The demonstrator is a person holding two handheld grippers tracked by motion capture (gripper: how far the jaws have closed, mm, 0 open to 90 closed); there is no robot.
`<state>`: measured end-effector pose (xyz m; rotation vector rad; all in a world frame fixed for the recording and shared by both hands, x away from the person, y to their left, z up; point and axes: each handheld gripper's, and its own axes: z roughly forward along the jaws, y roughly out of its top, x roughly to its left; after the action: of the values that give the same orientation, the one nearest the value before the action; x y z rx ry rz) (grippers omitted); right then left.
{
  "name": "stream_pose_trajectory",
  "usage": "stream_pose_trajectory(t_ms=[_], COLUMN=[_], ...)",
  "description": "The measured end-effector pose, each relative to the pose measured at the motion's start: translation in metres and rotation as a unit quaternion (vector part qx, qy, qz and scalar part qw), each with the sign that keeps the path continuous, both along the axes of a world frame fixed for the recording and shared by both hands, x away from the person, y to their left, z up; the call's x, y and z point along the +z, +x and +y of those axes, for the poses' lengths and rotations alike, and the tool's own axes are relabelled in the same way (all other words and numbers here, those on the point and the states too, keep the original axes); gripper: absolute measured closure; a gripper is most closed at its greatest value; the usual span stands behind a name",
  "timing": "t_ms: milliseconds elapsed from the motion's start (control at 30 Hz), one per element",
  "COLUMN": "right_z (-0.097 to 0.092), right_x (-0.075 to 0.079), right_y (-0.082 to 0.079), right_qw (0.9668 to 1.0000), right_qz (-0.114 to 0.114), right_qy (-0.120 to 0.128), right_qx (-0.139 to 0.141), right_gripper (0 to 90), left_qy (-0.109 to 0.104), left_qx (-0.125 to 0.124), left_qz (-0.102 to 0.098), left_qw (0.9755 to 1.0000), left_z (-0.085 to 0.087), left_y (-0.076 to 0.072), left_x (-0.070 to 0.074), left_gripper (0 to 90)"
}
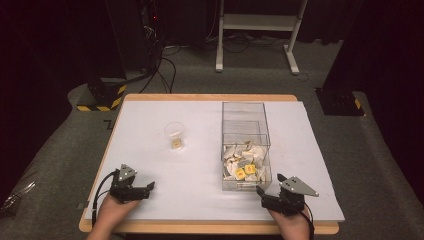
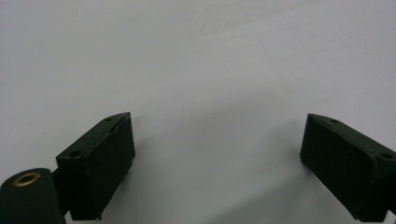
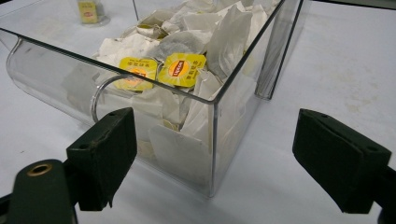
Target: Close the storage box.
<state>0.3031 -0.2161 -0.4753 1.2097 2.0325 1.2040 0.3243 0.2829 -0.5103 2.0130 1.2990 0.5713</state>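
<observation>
**Both grippers resting at the near edge, jaws wide, tea bag box just ahead of the right one**

From the high view I see a table covered in white, with my two hand-held grippers sitting near its front edge. My left gripper rests on the bare surface at the near left, well apart from everything else. In the left gripper view its two black jaws stand far apart with nothing but plain white tabletop between them.

My right gripper sits at the near right, just beside the front corner of a clear plastic box. In the right gripper view its jaws are spread wide and hold nothing; the box's near corner stands between them, farther on and untouched by either pad. The near compartment of the box is heaped with white tea bags, two of them showing yellow tags close to the front wall. The far compartment looks clear.

A small clear cup stands upright near the middle of the table, left of the box and apart from it, with a small yellowish item inside.
</observation>
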Motion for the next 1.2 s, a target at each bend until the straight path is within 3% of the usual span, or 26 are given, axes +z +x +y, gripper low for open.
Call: stream_pose_trajectory(t_ms=[1200], right_z=[0.001], right_x=[-0.002], right_y=[0.028], right_qw=[0.9992], right_qz=[-0.012], right_qy=[0.012], right_qx=[-0.037], right_gripper=[14.5], left_qy=[-0.001], left_qx=[0.002], left_qz=[-0.001], left_qw=[1.0], left_z=[0.0], left_y=[-0.001], left_x=[0.0], left_gripper=[10.3])
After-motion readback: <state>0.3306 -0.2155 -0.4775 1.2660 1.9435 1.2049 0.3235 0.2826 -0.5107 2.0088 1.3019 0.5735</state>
